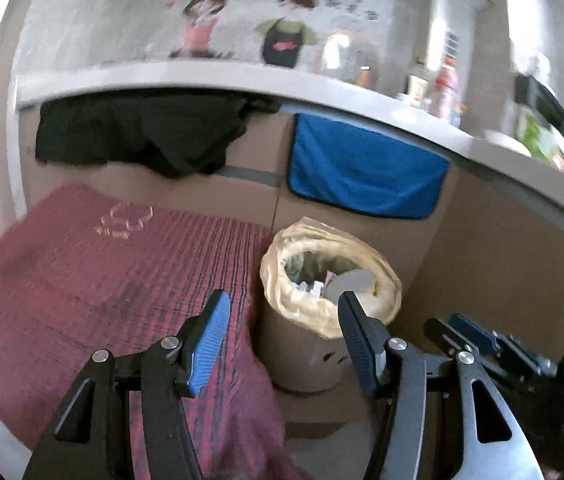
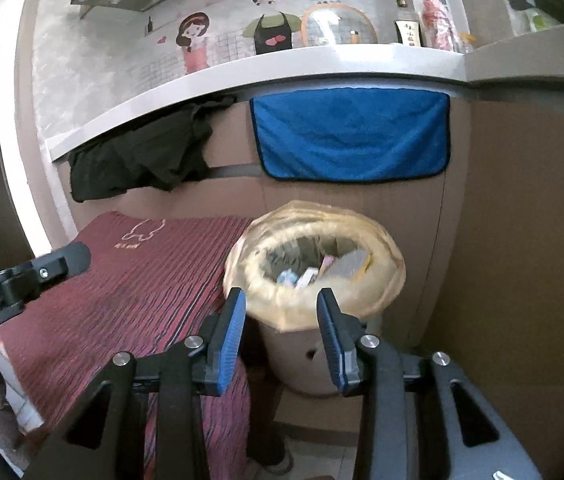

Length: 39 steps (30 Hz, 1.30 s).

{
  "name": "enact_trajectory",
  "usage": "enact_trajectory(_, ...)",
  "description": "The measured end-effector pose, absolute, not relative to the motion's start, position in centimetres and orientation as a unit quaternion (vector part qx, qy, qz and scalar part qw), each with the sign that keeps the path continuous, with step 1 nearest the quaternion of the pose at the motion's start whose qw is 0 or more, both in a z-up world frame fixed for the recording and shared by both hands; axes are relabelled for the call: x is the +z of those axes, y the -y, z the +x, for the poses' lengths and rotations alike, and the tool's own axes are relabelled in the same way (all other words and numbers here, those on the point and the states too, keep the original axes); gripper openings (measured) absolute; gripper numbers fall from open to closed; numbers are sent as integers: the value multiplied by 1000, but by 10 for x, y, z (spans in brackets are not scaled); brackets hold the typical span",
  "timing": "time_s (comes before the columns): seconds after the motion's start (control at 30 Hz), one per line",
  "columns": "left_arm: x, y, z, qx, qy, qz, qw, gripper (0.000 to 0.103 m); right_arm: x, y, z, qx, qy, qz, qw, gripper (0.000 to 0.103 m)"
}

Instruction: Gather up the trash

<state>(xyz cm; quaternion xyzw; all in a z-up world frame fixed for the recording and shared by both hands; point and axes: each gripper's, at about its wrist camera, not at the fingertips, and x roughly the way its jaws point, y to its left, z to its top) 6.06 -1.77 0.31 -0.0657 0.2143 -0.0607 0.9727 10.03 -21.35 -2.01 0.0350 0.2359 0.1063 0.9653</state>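
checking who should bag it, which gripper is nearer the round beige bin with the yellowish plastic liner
Right, probably. The right gripper faces the round beige bin with the yellowish plastic liner squarely, just short of its rim. The left gripper sits leftward, partly over the red striped mat.

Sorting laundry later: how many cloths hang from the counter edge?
2: a black cloth on the left and a blue towel to its right, above the trash bin. Others may hang out of view.

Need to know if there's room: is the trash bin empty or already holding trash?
Already holding trash: the trash bin stands upright, its liner open, with paper scraps and packaging visible inside.
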Motion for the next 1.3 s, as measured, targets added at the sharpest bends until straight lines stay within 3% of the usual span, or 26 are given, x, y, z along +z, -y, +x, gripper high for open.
enact_trajectory(0.23, -3, 23, 11, -27, -204, 34, 978, 57, -25, 202, 37, 95, -218, 38, 971, 35)
enact_trajectory(1.3, 5, 14, -6, 5, -193, 25, 981, 57, -14, 191, 0, 82, -172, 32, 981, 36)
